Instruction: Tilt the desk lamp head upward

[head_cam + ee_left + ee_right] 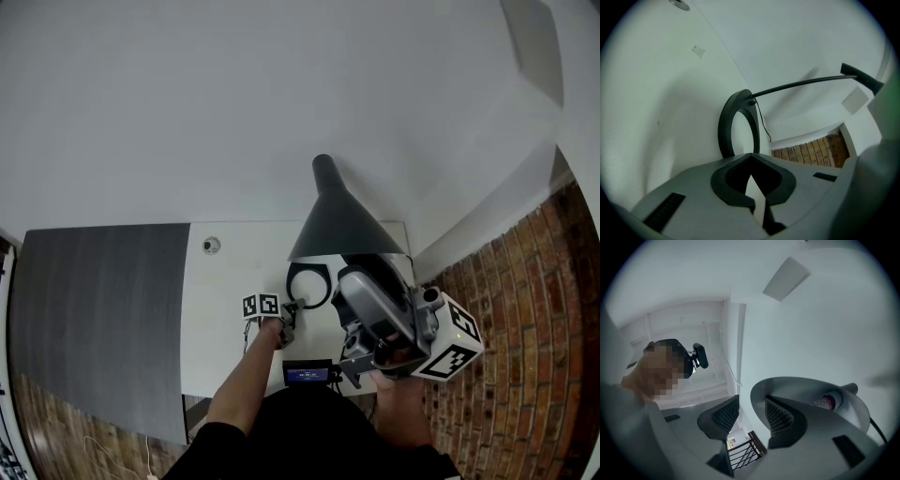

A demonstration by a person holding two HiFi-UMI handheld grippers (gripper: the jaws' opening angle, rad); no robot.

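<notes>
The desk lamp has a dark cone shade (337, 223) over a black ring base (309, 286) on the white table. My right gripper (359, 281) sits at the shade's lower rim. In the right gripper view the jaws (749, 411) stand open astride the rim of the shade (806, 394): one pad is inside, near the bulb (827, 402), and the other is outside. My left gripper (295, 307) rests low on the table beside the ring base (736, 122), tips (750, 157) together, with nothing held. The thin lamp arm (801, 84) rises from the base.
The white table (234, 319) stands against a white wall, with a small round fitting (212, 246) near its back edge. A dark grey panel (103, 319) lies left, brick-pattern floor (525, 309) right. A thin cord (763, 124) hangs from the base. A person shows in the right gripper view.
</notes>
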